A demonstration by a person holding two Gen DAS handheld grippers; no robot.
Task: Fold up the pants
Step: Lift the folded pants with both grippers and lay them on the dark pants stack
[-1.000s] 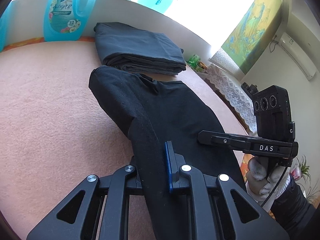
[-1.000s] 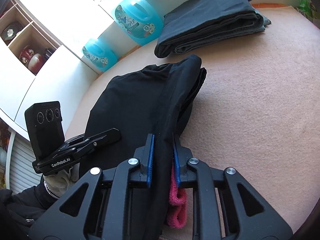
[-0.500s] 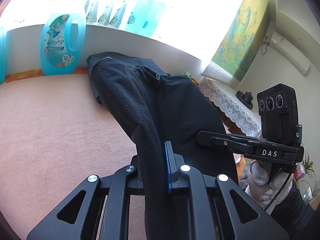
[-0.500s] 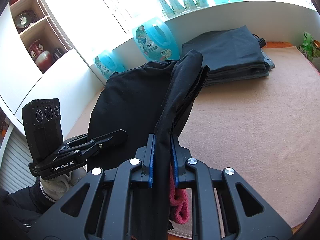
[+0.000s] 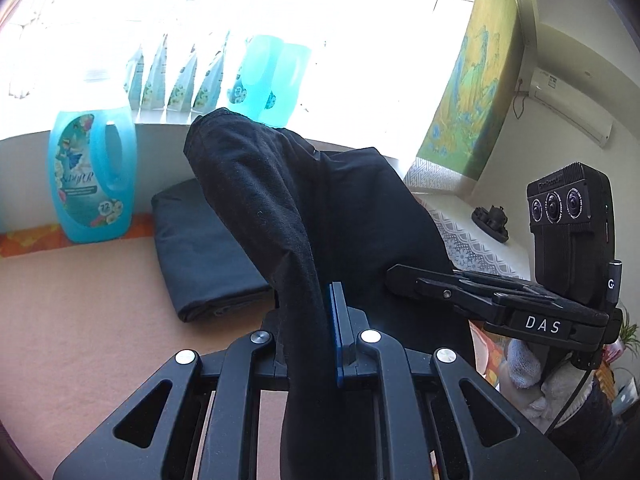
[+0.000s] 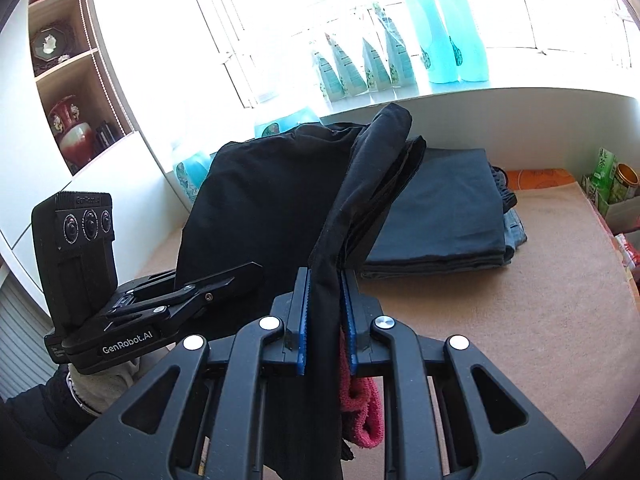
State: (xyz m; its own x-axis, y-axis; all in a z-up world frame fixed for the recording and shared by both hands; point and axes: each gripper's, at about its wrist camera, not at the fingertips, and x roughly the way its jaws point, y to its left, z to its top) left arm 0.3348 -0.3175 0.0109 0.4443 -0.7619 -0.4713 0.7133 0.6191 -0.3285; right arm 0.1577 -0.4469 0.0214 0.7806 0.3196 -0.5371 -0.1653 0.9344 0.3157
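Covering the whole near scene, a peach fleece blanket (image 5: 92,312) spreads out under everything, reaching back to the white window ledge (image 6: 500,98). Black pants (image 5: 280,216) hang above it, raised between the two grippers and arching toward the window, so that they hide part of what lies behind. On the far part of the blanket sits a stack of folded dark garments (image 6: 448,216), with a denim edge showing at its right side. A blue detergent bottle (image 5: 94,168) stands at the far left against the ledge, and refill pouches (image 6: 360,68) with two turquoise bottles (image 6: 448,36) line the ledge itself. The left gripper (image 5: 320,340) is clenched on one edge of the pants, cloth pressed against its blue pad. The right gripper (image 6: 326,316) is clamped on the other edge, a pink cloth (image 6: 362,412) dangling just beneath its pads. A white-gloved hand (image 5: 532,376) holds the right gripper's handle.
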